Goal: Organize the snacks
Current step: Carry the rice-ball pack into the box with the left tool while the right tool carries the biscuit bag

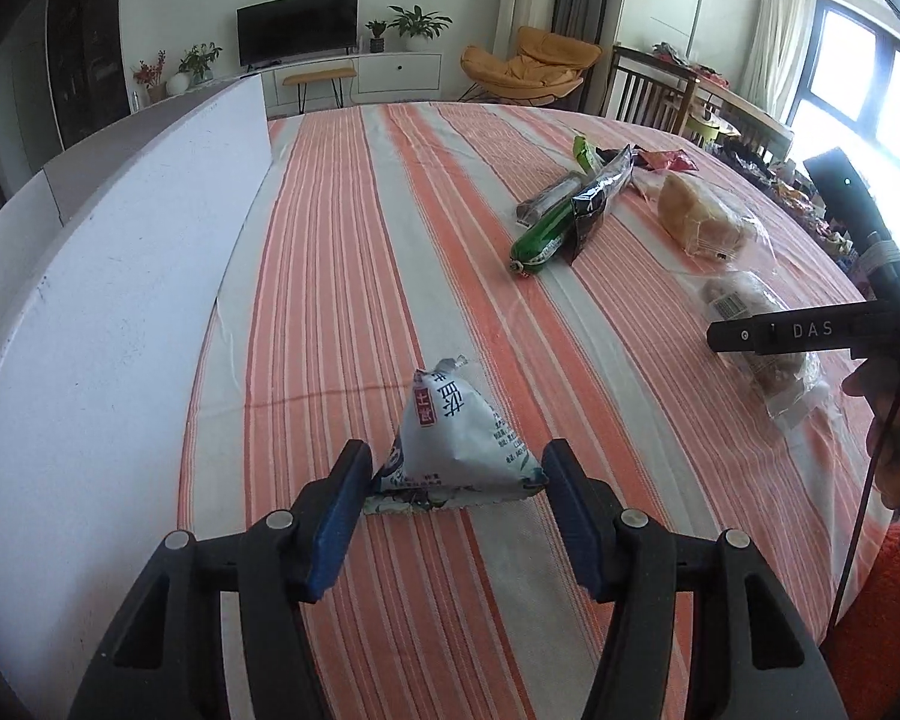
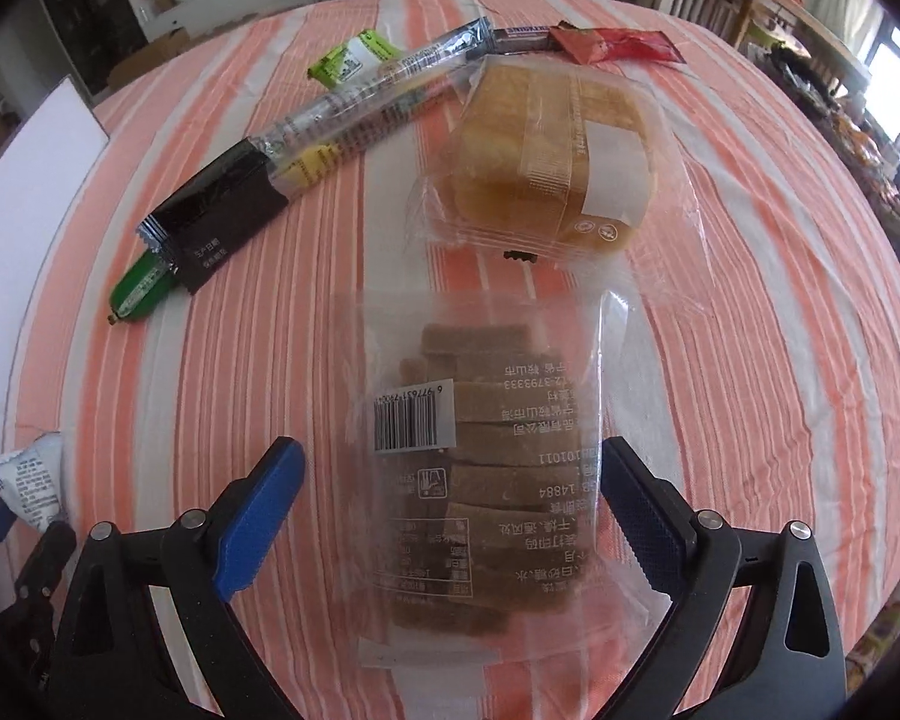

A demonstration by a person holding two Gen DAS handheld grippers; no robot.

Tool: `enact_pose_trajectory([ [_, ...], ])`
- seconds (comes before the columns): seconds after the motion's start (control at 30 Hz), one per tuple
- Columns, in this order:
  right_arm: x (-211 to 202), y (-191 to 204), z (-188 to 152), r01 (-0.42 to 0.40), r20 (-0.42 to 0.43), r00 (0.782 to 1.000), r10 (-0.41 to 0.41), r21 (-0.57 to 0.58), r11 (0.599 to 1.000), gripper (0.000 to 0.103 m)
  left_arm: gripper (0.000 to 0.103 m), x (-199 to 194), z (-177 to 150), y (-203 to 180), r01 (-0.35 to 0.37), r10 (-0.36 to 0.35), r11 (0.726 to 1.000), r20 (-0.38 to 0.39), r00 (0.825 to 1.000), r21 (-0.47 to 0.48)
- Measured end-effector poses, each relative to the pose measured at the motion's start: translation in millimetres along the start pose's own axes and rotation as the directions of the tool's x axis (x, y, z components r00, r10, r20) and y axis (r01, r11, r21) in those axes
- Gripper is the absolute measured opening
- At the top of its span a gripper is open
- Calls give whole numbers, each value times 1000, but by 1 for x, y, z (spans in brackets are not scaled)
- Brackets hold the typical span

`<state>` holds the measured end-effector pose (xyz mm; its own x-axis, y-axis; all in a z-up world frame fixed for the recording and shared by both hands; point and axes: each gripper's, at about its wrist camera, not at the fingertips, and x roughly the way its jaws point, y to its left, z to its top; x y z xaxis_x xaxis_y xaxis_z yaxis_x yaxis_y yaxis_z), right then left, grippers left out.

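A white triangular pouch (image 1: 456, 450) stands on its base between the fingers of the left gripper (image 1: 456, 516). A clear bag of brown slices (image 2: 486, 480) lies flat, label up, between the fingers of the right gripper (image 2: 450, 516). Beyond it rest a bagged bread loaf (image 2: 546, 162), long stick packets (image 2: 354, 114) and a green sausage (image 2: 141, 288).
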<state>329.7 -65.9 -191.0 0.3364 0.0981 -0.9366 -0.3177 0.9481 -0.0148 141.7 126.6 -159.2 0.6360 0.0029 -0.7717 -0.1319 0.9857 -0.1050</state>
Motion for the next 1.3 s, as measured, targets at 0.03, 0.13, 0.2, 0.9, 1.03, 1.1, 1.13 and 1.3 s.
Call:
enact_pose_trajectory([
  [0.03, -5, -7, -1, 0, 9, 1000, 0, -3, 1000, 83, 59, -5, 1, 1, 15, -14, 1000, 7, 1000, -13],
  [0.13, -19, -33, -6, -35, -2, 999, 35, 43, 998, 56, 59, -23, 3, 1, 73, -71, 996, 34, 997, -44],
  [0.2, -28, -50, -18, -87, 12, 996, 86, 84, 993, 56, 59, -37, 7, -1, 105, -102, 993, 58, 993, -47],
  [0.9, -165, 144, -7, -674, 87, 722, 687, -139, 726, 57, 59, -228, 24, 138, 36, 57, 951, 290, 955, -307],
  [1.03, -177, 238, 6, -711, 27, 670, 742, -266, 651, 57, 59, -217, 7, 193, -129, 246, 895, 232, 941, -426],
  [1.1, -164, 274, 12, -730, -1, 648, 762, -286, 621, 58, 62, -208, -5, 213, -198, 322, 859, 197, 926, -472],
  [1.13, -155, 288, 15, -741, -16, 638, 769, -284, 609, 63, 65, -199, -12, 222, -243, 359, 842, 163, 919, -482],
  [1.3, -124, 286, 26, -742, 8, 651, 759, -199, 640, 87, 84, -175, -35, 234, -291, 382, 815, 86, 920, -501],
])
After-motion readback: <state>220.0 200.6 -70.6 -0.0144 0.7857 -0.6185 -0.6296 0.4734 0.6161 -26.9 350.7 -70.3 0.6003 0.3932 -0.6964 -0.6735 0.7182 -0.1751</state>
